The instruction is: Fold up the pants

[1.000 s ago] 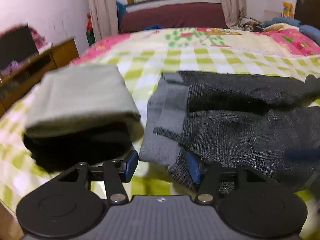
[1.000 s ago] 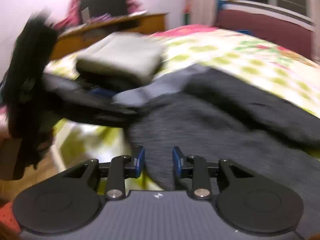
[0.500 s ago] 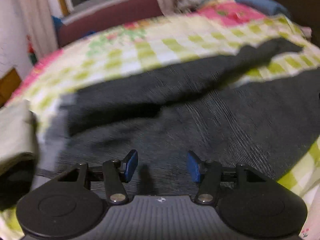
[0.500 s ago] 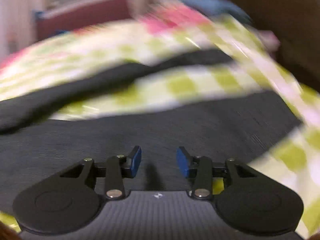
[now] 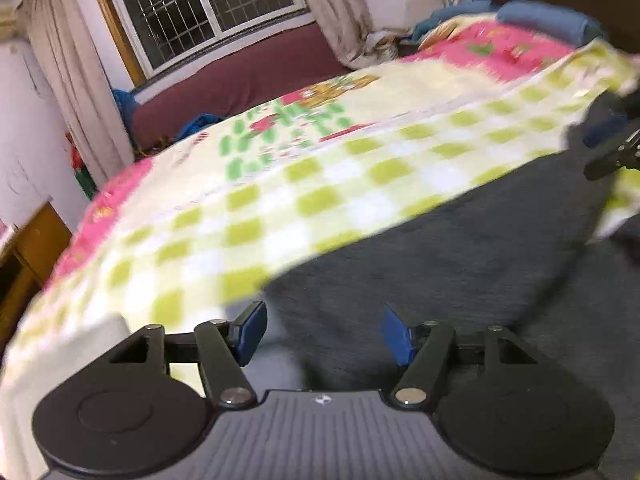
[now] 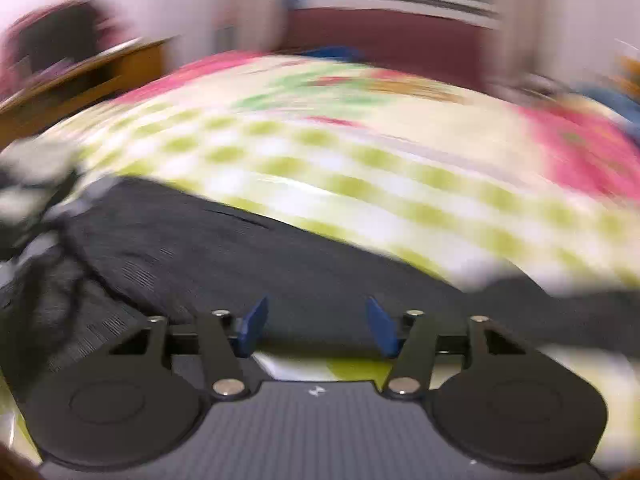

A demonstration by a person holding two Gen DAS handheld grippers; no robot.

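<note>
Checked bedspread under dark pants, below 2 empty, opening hand-held grippers

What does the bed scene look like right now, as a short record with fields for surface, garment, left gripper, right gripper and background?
surface: bed with a green-checked and pink blanket
garment: dark grey pants spread flat on the blanket, not yet folded
left gripper: jaws opening, nothing pinched, over the pants' edge
right gripper: jaws opening, nothing between the pads, over the near edge of the pants
background: barred window, curtains, maroon couch
image quality: right wrist view heavily blurred
</note>
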